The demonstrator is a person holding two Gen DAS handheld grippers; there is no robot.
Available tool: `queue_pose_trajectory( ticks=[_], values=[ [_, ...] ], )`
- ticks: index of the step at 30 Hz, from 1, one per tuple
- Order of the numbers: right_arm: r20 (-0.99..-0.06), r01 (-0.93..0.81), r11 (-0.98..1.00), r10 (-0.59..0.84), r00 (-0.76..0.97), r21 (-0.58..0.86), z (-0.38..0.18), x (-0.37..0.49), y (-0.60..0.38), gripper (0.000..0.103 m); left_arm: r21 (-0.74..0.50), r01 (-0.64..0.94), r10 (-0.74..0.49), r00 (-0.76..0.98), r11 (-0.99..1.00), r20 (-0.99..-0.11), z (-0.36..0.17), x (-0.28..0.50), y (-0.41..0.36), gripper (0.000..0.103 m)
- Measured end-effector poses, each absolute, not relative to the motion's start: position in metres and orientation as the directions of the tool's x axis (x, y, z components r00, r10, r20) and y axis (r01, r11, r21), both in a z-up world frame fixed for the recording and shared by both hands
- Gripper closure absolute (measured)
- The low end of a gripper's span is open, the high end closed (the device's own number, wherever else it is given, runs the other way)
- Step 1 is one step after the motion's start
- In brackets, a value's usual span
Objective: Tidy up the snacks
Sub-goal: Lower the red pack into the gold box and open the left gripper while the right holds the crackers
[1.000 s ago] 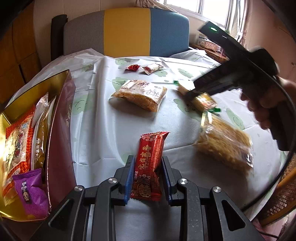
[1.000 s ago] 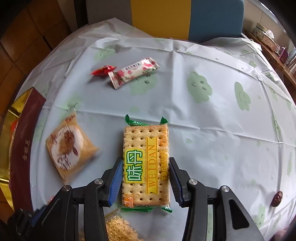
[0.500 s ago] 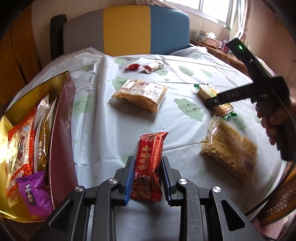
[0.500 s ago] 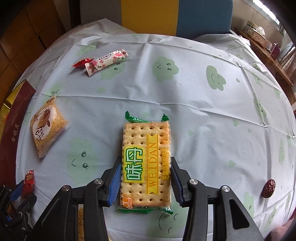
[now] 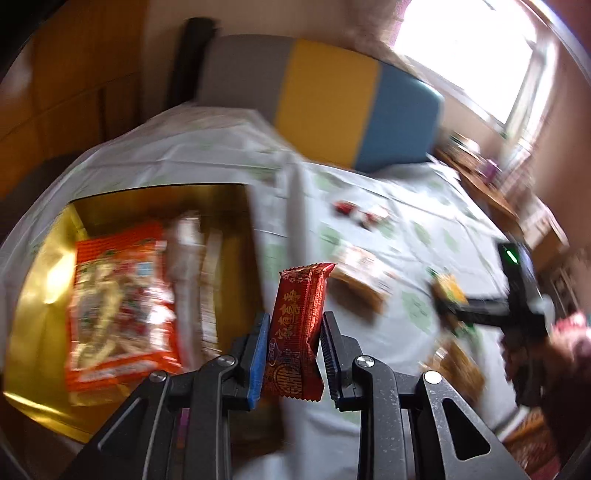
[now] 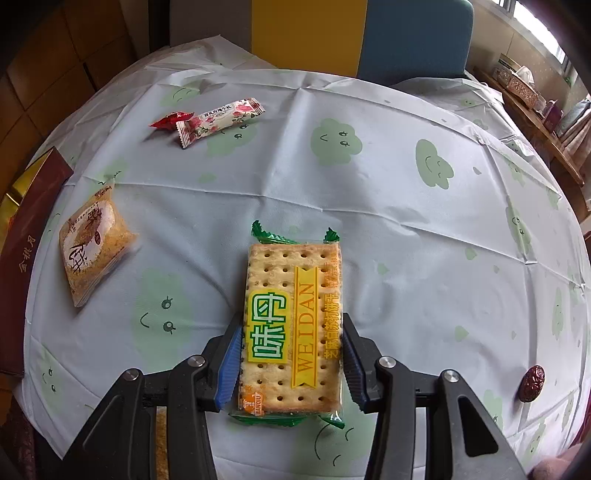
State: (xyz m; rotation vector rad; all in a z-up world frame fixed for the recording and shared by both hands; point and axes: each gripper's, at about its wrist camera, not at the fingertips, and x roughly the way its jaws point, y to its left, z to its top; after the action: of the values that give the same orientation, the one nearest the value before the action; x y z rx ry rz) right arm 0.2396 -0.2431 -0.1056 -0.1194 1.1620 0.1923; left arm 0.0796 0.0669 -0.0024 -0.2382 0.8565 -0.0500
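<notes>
My left gripper [image 5: 295,316] is shut on a red snack packet [image 5: 301,295] that stands upright between the blue pads, lifted off the table. The open gold box [image 5: 44,295] lies just to its left, with an orange packet [image 5: 118,295] and other snacks inside. My right gripper [image 6: 291,323] is shut on a green-edged cracker packet [image 6: 295,295], which it holds low over the tablecloth [image 6: 406,206]. The left wrist view is blurred; it shows the right gripper's black body [image 5: 517,295] at the far right with the cracker packet [image 5: 448,290].
On the cloth lie a brown-and-white snack pack [image 6: 92,251], a red candy [image 6: 171,120], a pink-and-white bar [image 6: 225,118] and a dark date [image 6: 532,382]. The box's maroon wall [image 6: 33,229] runs along the left edge. A yellow-and-blue chair back [image 6: 314,33] stands behind the table.
My left gripper has risen and swung left with the red packet, so the gold box now fills its left side. The right gripper has drifted a little with the cracker packet.
</notes>
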Motion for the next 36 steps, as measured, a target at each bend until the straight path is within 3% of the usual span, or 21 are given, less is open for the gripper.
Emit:
queue_pose_trajectory(
  ticks=[6, 13, 19, 27, 36],
  values=[
    [-0.917, -0.218, 0.976, 0.075, 0.392, -0.014, -0.105, 0.236, -0.239, 0.054, -0.311, -0.205, -0.13, 0.604, 0.928, -0.787, -0.011, 0.123, 0.128, 0.075],
    [-0.915, -0.218, 0.976, 0.073, 0.396, -0.016, -0.105, 0.231, -0.236, 0.054, -0.365, -0.259, -0.159, 0.58, 0.894, -0.799, -0.02, 0.174, 0.141, 0.076],
    [-0.917, -0.219, 0.976, 0.077, 0.391, -0.012, -0.103, 0.23, -0.241, 0.054, -0.342, -0.293, -0.12, 0.578, 0.893, -0.807, -0.024, 0.181, 0.146, 0.076],
    [-0.918, -0.223, 0.975, 0.068, 0.39, -0.023, -0.101, 0.231, -0.24, 0.054, -0.205, -0.287, -0.017, 0.543, 0.936, -0.839, -0.037, 0.144, 0.137, 0.076],
    [-0.915, -0.22, 0.975, 0.065, 0.397, -0.026, -0.101, 0.23, -0.239, 0.055, -0.143, -0.215, 0.011, 0.588, 0.966, -0.809, -0.033, 0.101, 0.11, 0.075]
  ],
)
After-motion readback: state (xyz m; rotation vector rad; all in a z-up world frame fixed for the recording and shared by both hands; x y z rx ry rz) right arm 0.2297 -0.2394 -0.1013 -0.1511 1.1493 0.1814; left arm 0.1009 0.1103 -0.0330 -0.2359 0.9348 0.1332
